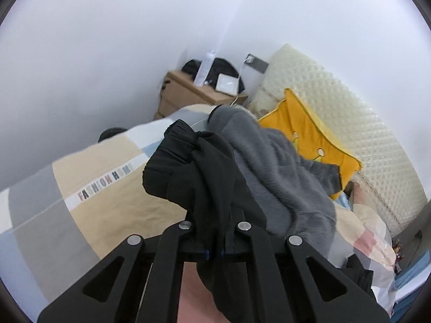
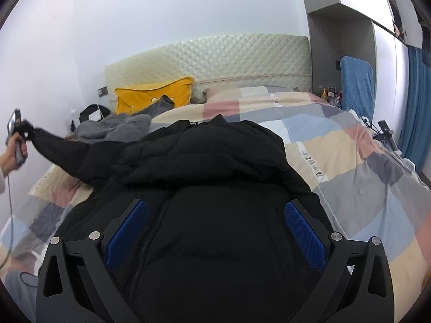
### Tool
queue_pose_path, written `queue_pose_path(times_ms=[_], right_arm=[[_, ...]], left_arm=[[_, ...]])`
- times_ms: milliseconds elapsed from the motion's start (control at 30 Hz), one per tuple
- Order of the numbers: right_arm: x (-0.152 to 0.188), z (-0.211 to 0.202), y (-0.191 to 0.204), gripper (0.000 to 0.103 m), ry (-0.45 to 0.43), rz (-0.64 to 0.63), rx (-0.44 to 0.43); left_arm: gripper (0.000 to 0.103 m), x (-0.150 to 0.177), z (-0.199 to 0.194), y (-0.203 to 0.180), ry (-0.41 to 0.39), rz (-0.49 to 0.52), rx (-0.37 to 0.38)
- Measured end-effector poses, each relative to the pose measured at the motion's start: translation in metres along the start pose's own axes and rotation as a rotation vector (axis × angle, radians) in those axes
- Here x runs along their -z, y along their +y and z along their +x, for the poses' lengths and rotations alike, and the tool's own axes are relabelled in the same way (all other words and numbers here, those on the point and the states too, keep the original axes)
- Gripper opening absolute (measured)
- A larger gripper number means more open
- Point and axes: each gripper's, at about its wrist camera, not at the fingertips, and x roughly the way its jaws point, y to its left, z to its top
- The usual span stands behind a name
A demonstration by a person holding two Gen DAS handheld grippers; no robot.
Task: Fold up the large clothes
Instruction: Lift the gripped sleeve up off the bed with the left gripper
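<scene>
A black puffer jacket lies spread on the patchwork quilt, hood toward the headboard. Its left sleeve is stretched out and lifted off the bed, and my left gripper is shut on the cuff, held by a person's hand. In the left wrist view the black sleeve bunches over my left gripper and hides its fingertips. My right gripper hovers over the jacket's front near the zip, open. Its blue pads are spread wide with only fabric below them.
A grey fleece garment lies by the yellow pillow near the quilted headboard. A wooden nightstand with a bag and a bottle stands in the corner. A blue-covered chair stands beyond the bed's right side.
</scene>
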Motion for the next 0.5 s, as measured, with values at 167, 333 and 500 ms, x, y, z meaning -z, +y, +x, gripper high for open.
queue_pose_path(times_ms=[167,333,500], right_arm=[[0.003,-0.014,0.0,0.103,-0.035,-0.081,-0.007],[0.0,-0.021,-0.016,0.103,-0.054,-0.053,-0.042],[-0.007,-0.028,-0.039,0.103,-0.091,-0.007,-0.052]], left_arm=[[0.004,-0.009,-0.05,-0.054,-0.045,0.056,0.045],[0.004,-0.007,-0.095,-0.118,-0.087,0.167,0.066],[0.004,0.001,-0.139,-0.167,-0.124,0.182,0.133]])
